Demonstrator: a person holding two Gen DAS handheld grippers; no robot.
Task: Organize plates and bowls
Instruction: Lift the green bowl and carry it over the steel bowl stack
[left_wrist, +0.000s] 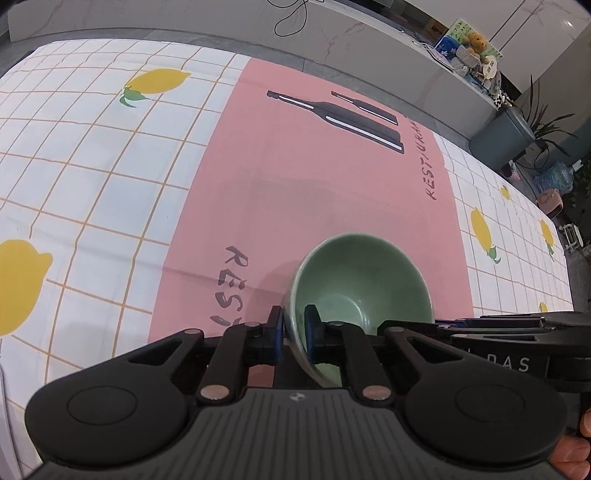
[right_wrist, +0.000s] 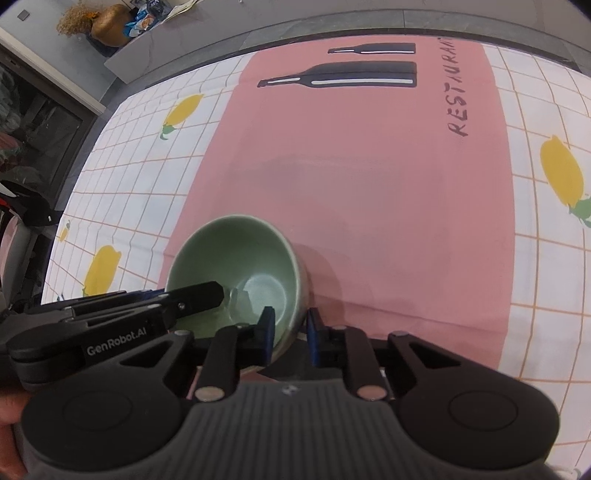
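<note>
Bowl (left_wrist: 354, 280), pale green ceramic, sits on the pink placemat (left_wrist: 332, 177), nearest thing to both cameras.

Left tool (left_wrist: 293, 326): fingers nearly pressed together, pinching the bowl's left rim wall, one blue pad outside, one inside. In the left wrist view the bowl looks tipped toward that side, but I can't tell if it has left the mat.

Right tool (right_wrist: 291, 326): fingers straddle the right rim wall, one pad inside, one outside. Narrow, and the inner pad looks on the wall; the outer pad shows a sliver of gap, so I can't call contact on that side.

Judgement: a two-sided rim hold, opposite edges, keeps a smooth deep bowl from swinging or slipping when carried. One pinch alone would let it pivot.

Position relative to tools: bowl is between them, its cavity just ahead of the fingertips, each tool angled steeply down onto its own rim edge.

Farther out: mat carries bottle prints and "RESTAURANT" lettering. It lies on a lemon-print grid tablecloth (left_wrist: 92, 155) covering the surface. No plates or other bowls in view.
</note>
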